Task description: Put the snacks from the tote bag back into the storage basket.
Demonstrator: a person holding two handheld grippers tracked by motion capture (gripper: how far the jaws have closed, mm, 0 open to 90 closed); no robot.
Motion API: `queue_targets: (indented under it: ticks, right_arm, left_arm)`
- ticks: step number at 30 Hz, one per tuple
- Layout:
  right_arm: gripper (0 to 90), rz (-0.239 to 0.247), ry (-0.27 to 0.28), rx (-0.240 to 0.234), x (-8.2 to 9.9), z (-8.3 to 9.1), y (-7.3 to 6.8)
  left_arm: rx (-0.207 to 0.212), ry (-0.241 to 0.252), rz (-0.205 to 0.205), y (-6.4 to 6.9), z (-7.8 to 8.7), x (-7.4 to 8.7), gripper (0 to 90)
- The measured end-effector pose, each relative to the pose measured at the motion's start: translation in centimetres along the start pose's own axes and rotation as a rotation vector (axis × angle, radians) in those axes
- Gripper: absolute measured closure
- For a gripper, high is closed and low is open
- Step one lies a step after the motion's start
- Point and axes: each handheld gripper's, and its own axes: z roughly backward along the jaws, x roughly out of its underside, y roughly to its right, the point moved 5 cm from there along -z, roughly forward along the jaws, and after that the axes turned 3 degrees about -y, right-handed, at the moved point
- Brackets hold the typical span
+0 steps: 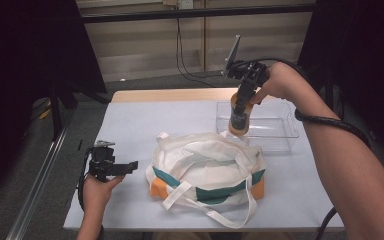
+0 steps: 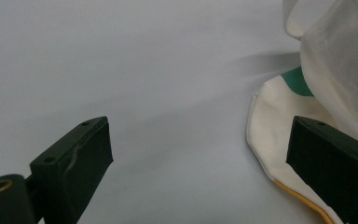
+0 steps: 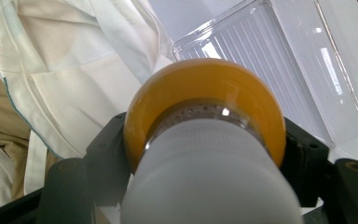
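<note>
From the high view, a pale grey-blue mat covers the wooden table, and a crumpled white cloth tote bag with teal and orange bands lies in its middle, straps trailing toward the near edge. Behind it to the right sits a clear rectangular plastic tray. The right gripper is raised above the near left corner of that tray, pointing steeply down, its jaws closed on an orange bottle with a frosted white cap. The bottle's long axis runs close to vertical, along the gripper's line, its low end just over the bag's far rim. The left gripper lies low over the mat just left of the bag, jaws aimed toward it.

In the left gripper view, the two black jaws stand wide apart with nothing between them; the bag's white and orange-edged corner lies just beyond the right-hand jaw.

In the right gripper view, the jaws clamp the bottle on both sides, the frosted cap nearest the camera and the orange body pointing away, with the ribbed tray floor and bag fabric beyond.
</note>
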Motion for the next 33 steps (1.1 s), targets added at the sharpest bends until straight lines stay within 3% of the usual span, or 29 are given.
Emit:
queue_targets:
  ticks: [16,22,33]
  right_arm:
    - [30.4,-0.03,0.0,0.004,-0.5,-0.1,1.1]
    - [30.4,0.002,0.001,0.006,-0.9,-1.1,1.5]
    - [30.4,-0.006,0.0,0.021,-1.5,-1.6,1.8]
  left_arm:
    - [0.0,0.005,0.011,0.1,-0.1,0.0,6.5]
    - [-0.006,0.002,0.0,0.2,-0.1,0.0,6.6]
    - [-0.002,0.004,0.002,0.1,0.0,0.0,6.5]
